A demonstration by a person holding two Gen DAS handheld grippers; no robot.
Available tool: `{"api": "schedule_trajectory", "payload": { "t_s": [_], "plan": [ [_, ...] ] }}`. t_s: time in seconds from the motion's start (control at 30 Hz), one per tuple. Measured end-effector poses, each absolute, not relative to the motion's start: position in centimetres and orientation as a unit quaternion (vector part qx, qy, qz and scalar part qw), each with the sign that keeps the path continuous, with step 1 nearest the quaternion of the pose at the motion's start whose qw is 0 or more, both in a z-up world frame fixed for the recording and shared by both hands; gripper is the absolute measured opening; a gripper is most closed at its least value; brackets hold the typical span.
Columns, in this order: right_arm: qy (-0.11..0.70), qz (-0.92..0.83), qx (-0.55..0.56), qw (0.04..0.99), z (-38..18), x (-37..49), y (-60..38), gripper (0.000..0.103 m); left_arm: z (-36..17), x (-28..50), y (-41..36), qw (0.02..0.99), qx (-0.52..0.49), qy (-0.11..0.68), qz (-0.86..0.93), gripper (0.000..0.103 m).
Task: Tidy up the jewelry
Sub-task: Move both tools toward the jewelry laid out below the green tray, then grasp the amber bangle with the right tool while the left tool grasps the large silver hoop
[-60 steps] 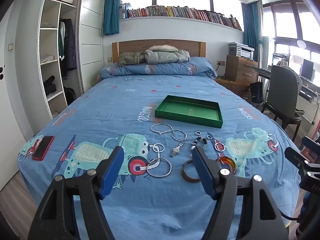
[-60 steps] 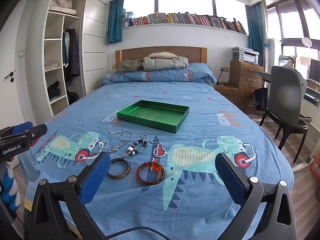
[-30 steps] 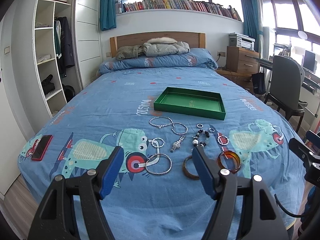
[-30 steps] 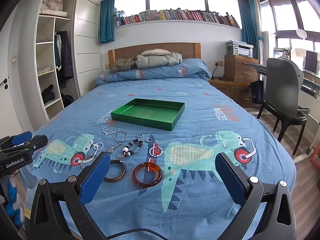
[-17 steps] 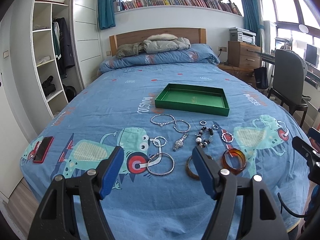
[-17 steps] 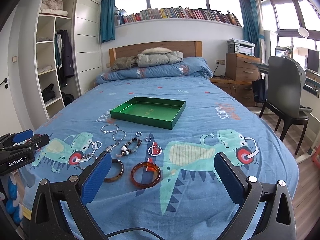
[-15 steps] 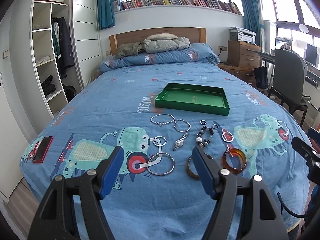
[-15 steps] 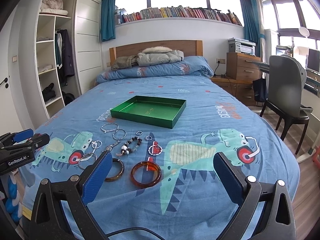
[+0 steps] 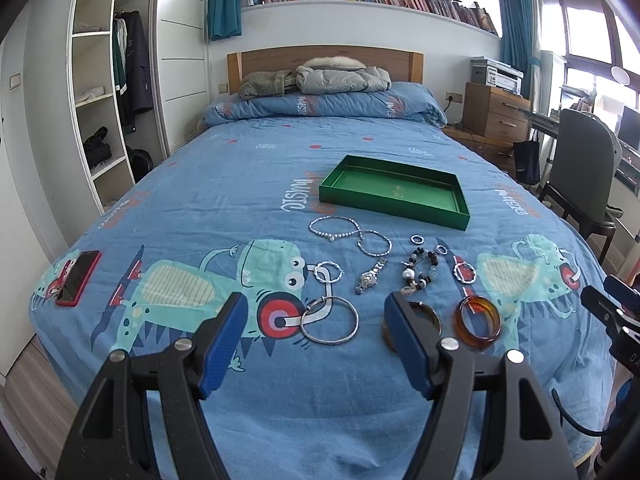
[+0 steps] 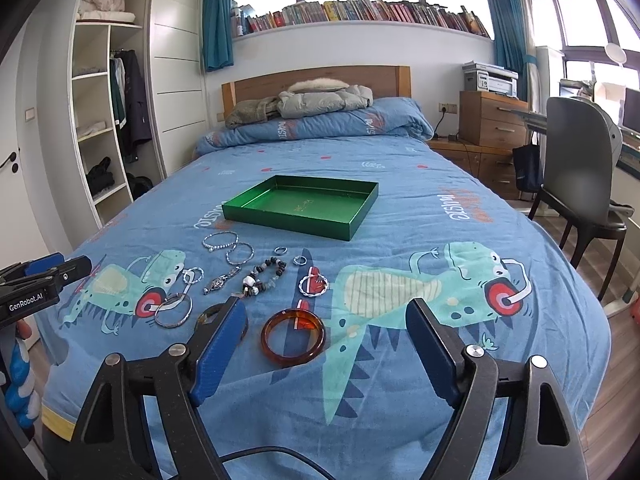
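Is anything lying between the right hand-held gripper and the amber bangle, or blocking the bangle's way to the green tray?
Nothing lies between the right hand-held gripper and the amber bangle. Toward the green tray, only flat pieces lie: a twisted silver ring and small rings.

Dark brown bangle [image 9: 430,314] half covered by the left gripper's [image 9: 316,340] right finger; in the right wrist view only a sliver [image 10: 208,314] shows past the right gripper's [image 10: 326,350] left finger. Both grippers' handles cut off by the bottom edges. Gold mark on the green tray [image 10: 348,230] floor too small to read (same in both views). Beaded bracelet [image 9: 420,268] beads too fine to count. Book spines [image 10: 360,10] on the window shelf unreadable. Right gripper clipped at the left wrist view's right edge.
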State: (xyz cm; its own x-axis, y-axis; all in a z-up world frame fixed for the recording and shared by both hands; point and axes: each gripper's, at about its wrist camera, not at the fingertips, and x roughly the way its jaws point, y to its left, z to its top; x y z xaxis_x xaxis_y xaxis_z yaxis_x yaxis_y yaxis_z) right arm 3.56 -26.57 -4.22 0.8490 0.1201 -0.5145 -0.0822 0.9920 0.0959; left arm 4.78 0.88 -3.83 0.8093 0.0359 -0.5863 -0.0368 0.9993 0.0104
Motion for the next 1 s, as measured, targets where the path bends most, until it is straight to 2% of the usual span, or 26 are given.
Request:
{"api": "schedule_trajectory", "payload": {
  "t_s": [0.07, 0.13, 0.4, 0.63, 0.77, 1.0],
  "plan": [
    [0.277, 0.053, 0.037, 0.959, -4.6, 3.9, -26.6, 0.067, -4.2, 4.9, 1.2, 0.950, -0.007, 0.313, 0.019, 0.069],
    [0.285, 0.054, 0.039, 0.956, -5.0, 4.3, -26.7, 0.063, -4.4, 5.0, 1.5, 0.949, -0.011, 0.316, 0.017, 0.069],
    [0.306, 0.059, 0.043, 0.949, -6.4, 5.6, -26.6, 0.055, -6.1, 6.7, 1.7, 0.942, -0.009, 0.335, 0.013, 0.068],
    [0.333, 0.070, 0.047, 0.939, -8.3, 7.4, -26.5, 0.041, -8.5, 9.1, 2.9, 0.930, -0.018, 0.367, 0.019, 0.067],
    [0.353, 0.084, 0.044, 0.931, -9.6, 9.0, -26.1, 0.031, -9.9, 10.9, 3.3, 0.920, -0.022, 0.390, 0.016, 0.060],
    [0.384, 0.104, 0.037, 0.917, -11.9, 12.4, -25.3, 0.029, -12.7, 14.4, 3.8, 0.900, -0.043, 0.433, 0.002, 0.049]
  ]
}}
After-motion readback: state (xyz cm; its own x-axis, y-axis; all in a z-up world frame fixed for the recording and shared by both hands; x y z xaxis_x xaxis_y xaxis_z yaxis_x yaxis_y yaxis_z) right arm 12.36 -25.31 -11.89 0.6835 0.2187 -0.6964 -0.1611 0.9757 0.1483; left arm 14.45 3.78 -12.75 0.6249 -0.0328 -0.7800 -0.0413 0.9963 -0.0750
